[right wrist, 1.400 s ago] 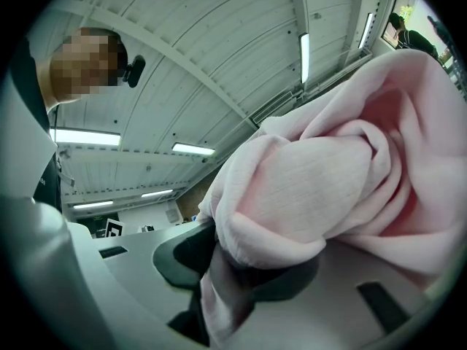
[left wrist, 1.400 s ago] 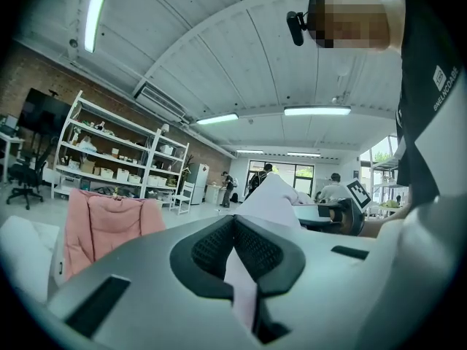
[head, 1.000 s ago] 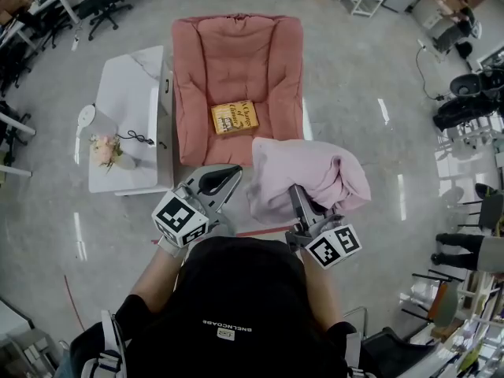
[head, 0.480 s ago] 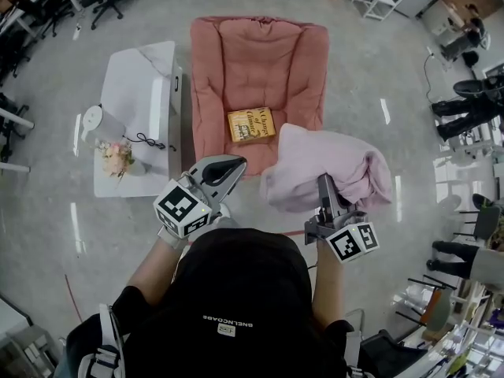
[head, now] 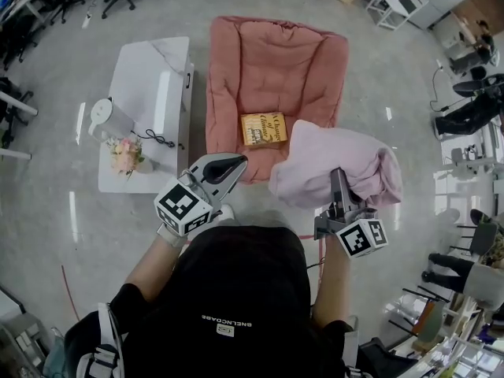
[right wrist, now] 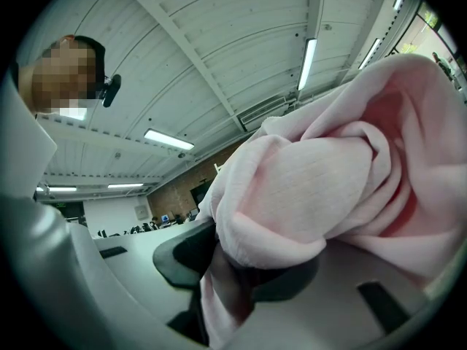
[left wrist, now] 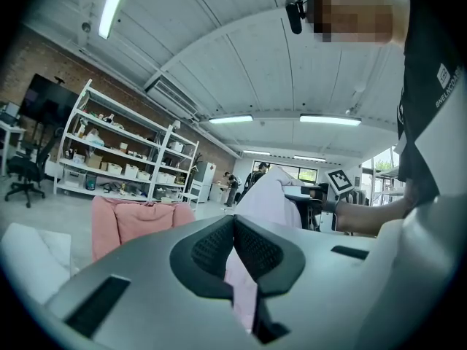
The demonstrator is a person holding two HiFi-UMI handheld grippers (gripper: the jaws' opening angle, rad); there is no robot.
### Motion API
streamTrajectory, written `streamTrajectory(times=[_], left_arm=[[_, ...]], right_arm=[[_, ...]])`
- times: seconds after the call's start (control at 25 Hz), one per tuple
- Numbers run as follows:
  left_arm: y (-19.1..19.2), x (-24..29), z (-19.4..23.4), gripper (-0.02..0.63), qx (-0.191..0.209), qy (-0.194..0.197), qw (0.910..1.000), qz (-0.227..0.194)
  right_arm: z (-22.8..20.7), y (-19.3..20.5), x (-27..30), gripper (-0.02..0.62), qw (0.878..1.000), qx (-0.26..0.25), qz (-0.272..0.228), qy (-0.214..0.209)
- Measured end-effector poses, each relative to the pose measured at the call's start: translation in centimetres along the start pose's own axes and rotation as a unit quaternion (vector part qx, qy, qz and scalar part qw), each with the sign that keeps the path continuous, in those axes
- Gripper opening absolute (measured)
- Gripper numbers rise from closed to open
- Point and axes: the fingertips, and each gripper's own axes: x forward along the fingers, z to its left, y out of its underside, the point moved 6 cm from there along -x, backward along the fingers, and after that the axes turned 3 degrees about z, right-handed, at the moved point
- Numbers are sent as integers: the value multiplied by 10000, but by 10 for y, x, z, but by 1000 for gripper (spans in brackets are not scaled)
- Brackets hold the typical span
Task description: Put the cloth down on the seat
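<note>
In the head view a pink cloth (head: 339, 168) hangs bunched over the front right corner of a pink armchair (head: 272, 61). My right gripper (head: 339, 183) is shut on it from below. The right gripper view shows the cloth (right wrist: 328, 188) draped over both jaws of the right gripper (right wrist: 233, 272), with a fold pinched between them. A yellow book (head: 264, 128) lies on the seat, just left of the cloth. My left gripper (head: 234, 164) is shut and holds nothing, at the chair's front edge. In the left gripper view the left gripper (left wrist: 234, 228) has its pads touching, with the cloth (left wrist: 266, 195) beyond them.
A white side table (head: 153, 69) stands left of the armchair, with a kettle (head: 109, 118), a small bunch of flowers (head: 124, 154) and a black cable (head: 157, 138) on it. Office chairs and shelving ring the grey floor. The chair back (left wrist: 131, 221) shows in the left gripper view.
The right gripper has carried the cloth forward, from in front of the armchair to over its front right corner. The left gripper has kept its place beside it.
</note>
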Motion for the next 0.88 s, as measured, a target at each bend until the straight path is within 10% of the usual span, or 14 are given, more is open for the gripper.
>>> streamTrajectory(times=[0.88], left_arm=[[-14, 18, 70, 14, -306, -1308, 9908, -154]], right_arm=[[-36, -12, 156, 161, 9883, -125, 1108, -1039]])
